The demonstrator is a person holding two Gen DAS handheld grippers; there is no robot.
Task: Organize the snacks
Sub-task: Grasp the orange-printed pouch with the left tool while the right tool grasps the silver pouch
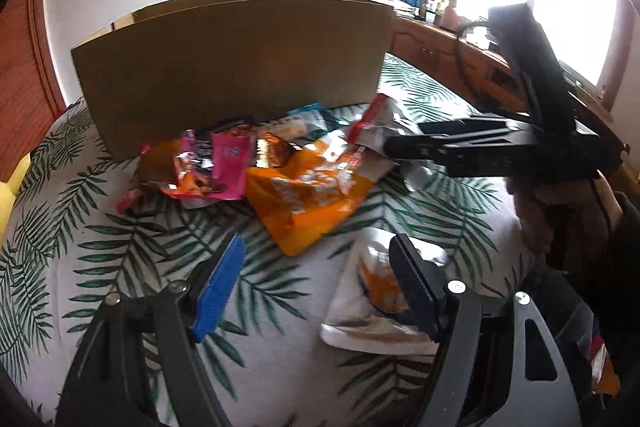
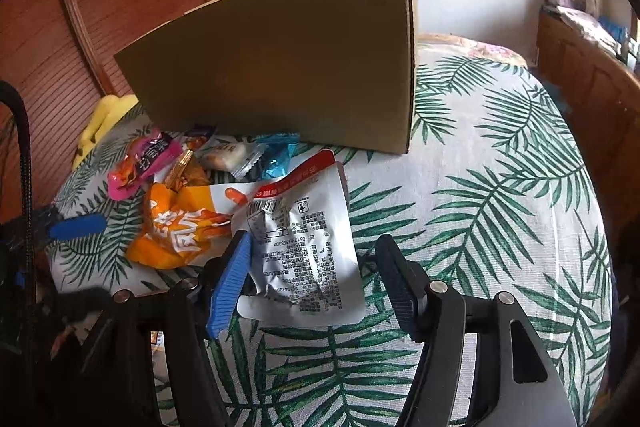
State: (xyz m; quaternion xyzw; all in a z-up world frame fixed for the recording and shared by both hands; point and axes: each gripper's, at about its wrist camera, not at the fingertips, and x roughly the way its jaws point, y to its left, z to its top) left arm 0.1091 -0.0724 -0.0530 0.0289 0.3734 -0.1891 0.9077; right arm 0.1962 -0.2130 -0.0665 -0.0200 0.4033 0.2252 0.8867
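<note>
A pile of snack packets lies on the leaf-print cover (image 1: 120, 267) in front of a tall cardboard box (image 1: 240, 67) (image 2: 280, 67). It holds pink packets (image 1: 224, 163) (image 2: 140, 163), a crumpled orange bag (image 1: 304, 199) (image 2: 172, 231) and a blue packet (image 2: 276, 155). My left gripper (image 1: 316, 287) hangs open just before the pile. A white-and-orange pouch (image 1: 368, 291) lies partly behind its right finger. My right gripper (image 2: 316, 285) is open around a white printed pouch (image 2: 304, 247) (image 1: 376, 135). Its blue finger sits at the pouch's left edge, while the black finger stands clear on the right.
The cover spreads wide to the right of the box (image 2: 500, 187). A yellow object (image 2: 100, 123) lies at the bed's left edge beside a wooden slatted wardrobe (image 2: 80, 7). A wooden cabinet (image 2: 592, 87) with clutter runs along the window side.
</note>
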